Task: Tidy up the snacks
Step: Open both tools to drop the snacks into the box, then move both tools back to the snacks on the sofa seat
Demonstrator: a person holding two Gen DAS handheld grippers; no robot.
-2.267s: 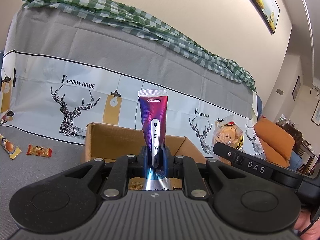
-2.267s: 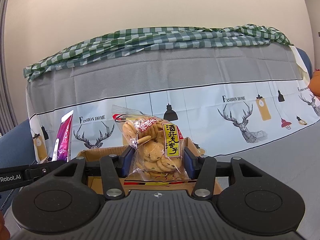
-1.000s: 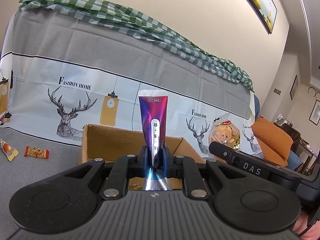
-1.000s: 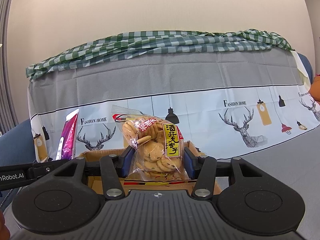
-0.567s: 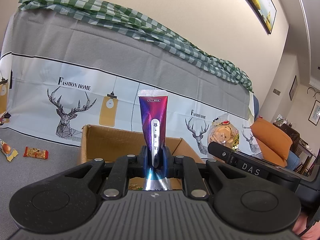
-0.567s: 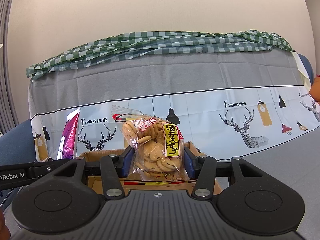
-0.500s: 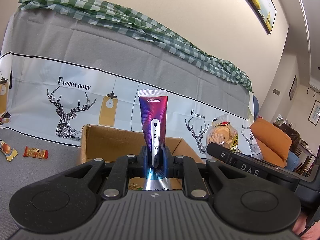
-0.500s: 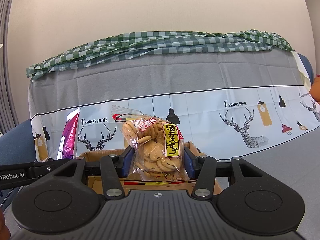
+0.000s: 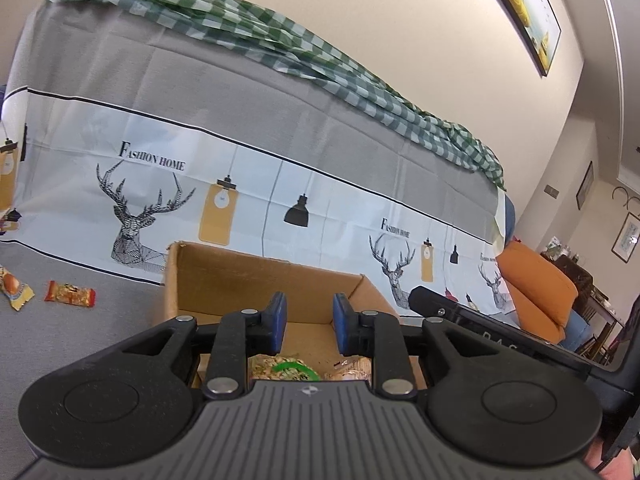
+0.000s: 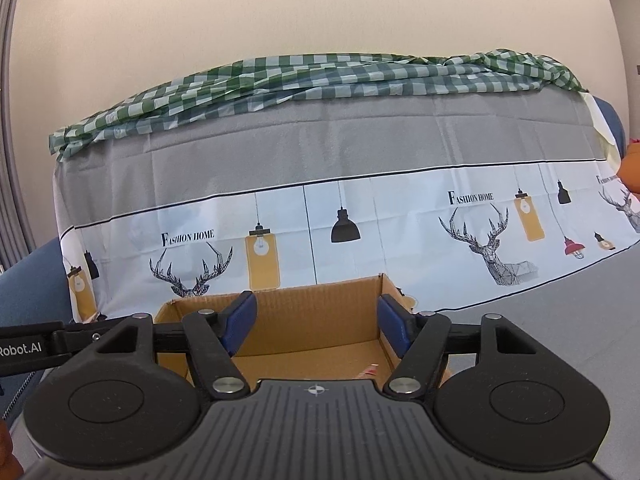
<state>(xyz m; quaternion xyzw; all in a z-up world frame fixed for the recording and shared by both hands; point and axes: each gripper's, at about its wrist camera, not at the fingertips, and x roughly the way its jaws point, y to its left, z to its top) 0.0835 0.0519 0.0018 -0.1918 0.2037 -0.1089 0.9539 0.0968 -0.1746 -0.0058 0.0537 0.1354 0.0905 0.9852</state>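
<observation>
An open cardboard box (image 9: 256, 280) stands on the grey cover right in front of both grippers; the right wrist view shows the same cardboard box (image 10: 316, 320). My left gripper (image 9: 308, 322) hangs over it, jaws opening with nothing between them. Below it, snack packets (image 9: 288, 370) lie in the box. My right gripper (image 10: 318, 320) is also over the box, jaws opening wide and empty. A bit of red and white wrapper (image 10: 370, 370) shows on the box floor. The purple tube and the cookie bag are out of sight.
Two loose snack packets lie on the grey cover at far left: an orange-red packet (image 9: 70, 294) and a yellow packet (image 9: 14, 286). A deer-print cloth backrest (image 9: 240, 184) rises behind the box, with a green checked cloth (image 10: 320, 76) on top. An orange cushion (image 9: 536, 284) sits at right.
The left gripper let go of the purple tube and the right gripper let go of the cookie bag; both have dropped out of view. Both pairs of jaws now stand apart.
</observation>
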